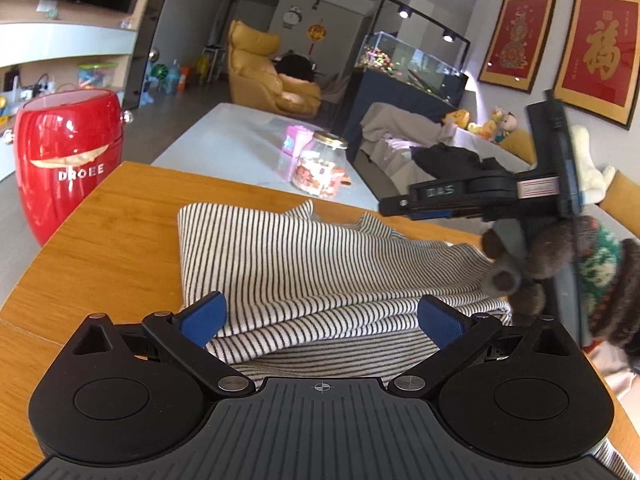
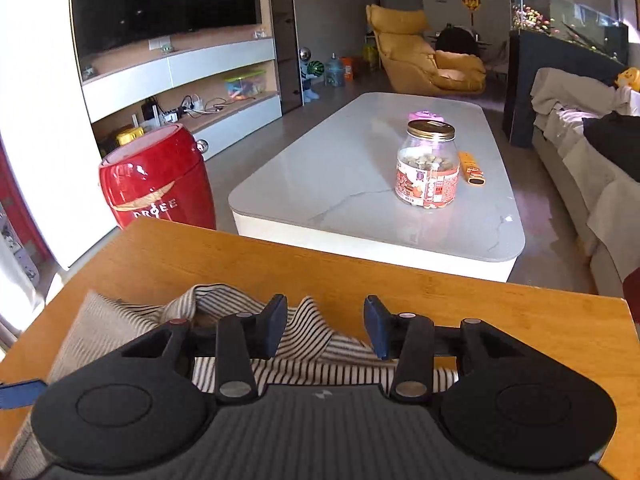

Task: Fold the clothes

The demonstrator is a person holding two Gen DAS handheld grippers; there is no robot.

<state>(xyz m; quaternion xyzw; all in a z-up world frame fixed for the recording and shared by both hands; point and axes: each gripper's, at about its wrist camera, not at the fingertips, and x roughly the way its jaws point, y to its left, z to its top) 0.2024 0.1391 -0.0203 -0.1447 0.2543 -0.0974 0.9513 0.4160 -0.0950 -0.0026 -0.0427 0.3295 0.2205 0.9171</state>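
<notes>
From the left wrist camera, the striped garment (image 1: 320,276) lies folded in several layers on the wooden table (image 1: 112,248), its stacked edges facing the camera. The left gripper (image 1: 322,320) hangs over the near edge of the garment with its jaws spread wide; the blue pads (image 1: 208,314) stand apart above the cloth and press on nothing. To the right of the garment, the right gripper (image 1: 394,202) shows side-on, carried by a hand (image 1: 560,264) in a dark knitted glove with a green and white patterned cuff; its opening cannot be judged from this angle. A red barrel-shaped bin (image 1: 68,160) stands on the floor beyond the table's left corner, and a white coffee table (image 1: 224,140) behind the garment bears a glass jar (image 1: 320,168). From the right wrist camera, the right gripper (image 2: 326,328) sits over a rumpled far edge of the garment (image 2: 308,340), its jaws partly apart with cloth lying beneath and between them but not pinched. Beyond the garment lies bare wooden table (image 2: 400,276), then the coffee table (image 2: 340,184) with the jar (image 2: 428,164), and the red bin (image 2: 156,180) to the left.
</notes>
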